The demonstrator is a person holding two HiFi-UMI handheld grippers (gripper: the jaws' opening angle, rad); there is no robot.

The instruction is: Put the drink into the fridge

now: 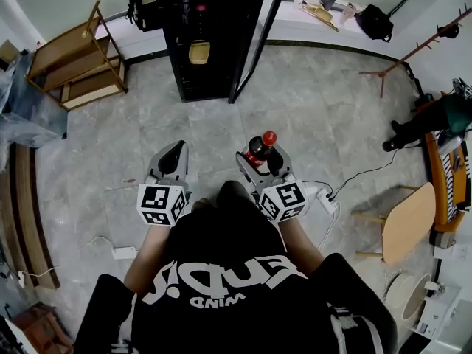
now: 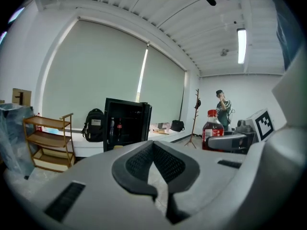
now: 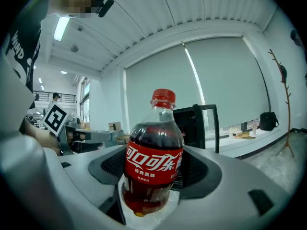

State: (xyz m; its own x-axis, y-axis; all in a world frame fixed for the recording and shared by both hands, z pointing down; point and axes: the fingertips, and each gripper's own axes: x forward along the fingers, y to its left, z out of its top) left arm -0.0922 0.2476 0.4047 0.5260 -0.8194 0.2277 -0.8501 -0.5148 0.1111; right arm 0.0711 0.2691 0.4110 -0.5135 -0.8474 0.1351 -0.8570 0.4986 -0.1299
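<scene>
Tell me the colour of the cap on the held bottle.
Red cap on the bottle; it shows best in the right gripper view.

I hold the cola bottle [image 3: 154,159] upright between my right fingers [image 3: 205,170]. It is clear plastic, filled with dark drink up to the shoulder, with a red label in white script and a red cap on. The fridge [image 1: 209,46], a black cabinet, stands on the floor well ahead with its glass door [image 1: 254,39] swung open.
</scene>
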